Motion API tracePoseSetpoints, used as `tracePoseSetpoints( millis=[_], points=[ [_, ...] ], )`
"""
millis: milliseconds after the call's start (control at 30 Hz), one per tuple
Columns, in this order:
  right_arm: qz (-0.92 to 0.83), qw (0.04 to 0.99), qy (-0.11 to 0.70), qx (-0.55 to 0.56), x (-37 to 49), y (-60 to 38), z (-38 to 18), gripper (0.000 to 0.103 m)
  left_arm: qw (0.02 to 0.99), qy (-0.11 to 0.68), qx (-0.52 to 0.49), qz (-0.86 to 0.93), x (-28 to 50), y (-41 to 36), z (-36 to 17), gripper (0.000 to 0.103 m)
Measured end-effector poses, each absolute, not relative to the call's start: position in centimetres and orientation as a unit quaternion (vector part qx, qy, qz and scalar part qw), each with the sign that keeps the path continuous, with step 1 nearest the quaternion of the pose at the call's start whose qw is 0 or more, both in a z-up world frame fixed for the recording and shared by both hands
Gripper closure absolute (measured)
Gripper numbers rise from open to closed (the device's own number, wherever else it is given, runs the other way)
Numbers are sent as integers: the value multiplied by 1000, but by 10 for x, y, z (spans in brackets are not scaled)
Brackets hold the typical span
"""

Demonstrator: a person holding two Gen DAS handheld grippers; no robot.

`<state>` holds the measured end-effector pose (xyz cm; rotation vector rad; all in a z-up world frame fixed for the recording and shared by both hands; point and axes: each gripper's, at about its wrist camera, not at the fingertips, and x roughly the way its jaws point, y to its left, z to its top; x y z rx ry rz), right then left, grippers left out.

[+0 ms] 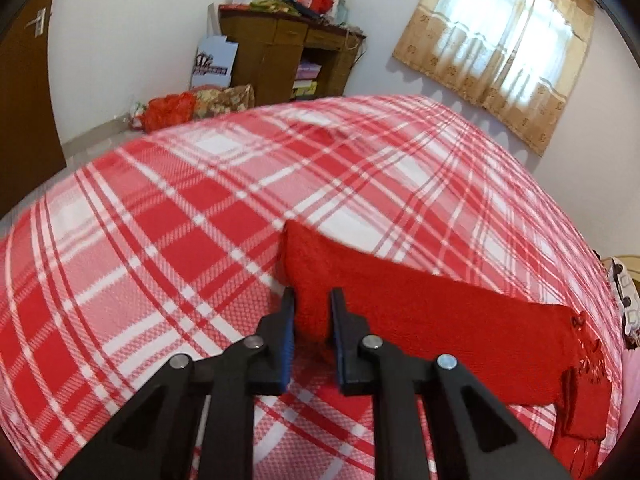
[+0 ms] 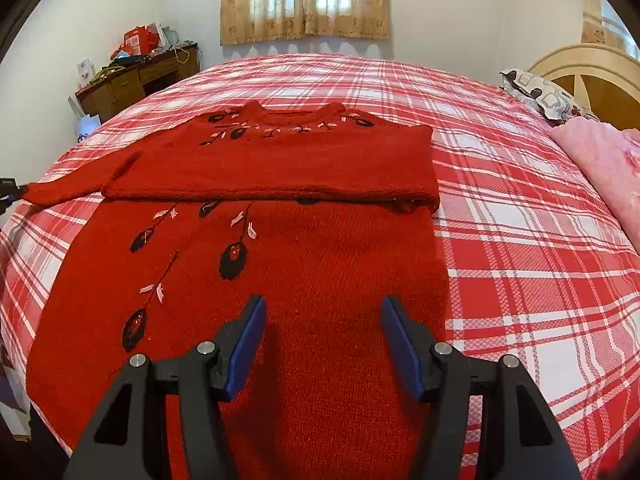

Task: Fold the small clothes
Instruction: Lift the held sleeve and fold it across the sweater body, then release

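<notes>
A red knitted sweater (image 2: 304, 272) with dark embroidered flowers lies flat on the plaid bed cover (image 2: 520, 240), neck at the far end. One sleeve (image 2: 280, 164) is folded across the chest. The other sleeve (image 2: 60, 190) stretches out to the left. In the left wrist view my left gripper (image 1: 311, 300) is shut on that sleeve (image 1: 420, 320) near its cuff, with red knit pinched between the blue pads. It shows as a dark tip (image 2: 8, 192) at the left edge of the right wrist view. My right gripper (image 2: 322, 312) hangs open over the sweater's lower body, holding nothing.
A patterned pillow (image 2: 540, 94), a pink blanket (image 2: 600, 168) and a wooden headboard (image 2: 592, 72) sit at the bed's right end. A cluttered wooden desk (image 1: 288, 52), bags on the floor (image 1: 192, 106), a brown door (image 1: 20, 100) and a curtained window (image 1: 500, 52) line the walls.
</notes>
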<state>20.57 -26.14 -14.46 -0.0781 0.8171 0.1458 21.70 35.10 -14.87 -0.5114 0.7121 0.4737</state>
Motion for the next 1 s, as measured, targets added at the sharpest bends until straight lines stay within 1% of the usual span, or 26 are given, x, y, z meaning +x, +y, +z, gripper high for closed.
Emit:
tracePoseSetpoints(
  millis=[300,767,1000],
  points=[
    [67,922,381,-24,203,-268,-137,42,902,312,-237,179,227,322,-97,86],
    [62,926,372,-9,201,-278,-131,42,936,277,-208,62,266,214,-18,88],
    [63,925,375,-5,202,-280,-134,42,939,272,-209,32,285,176,2,88]
  ],
)
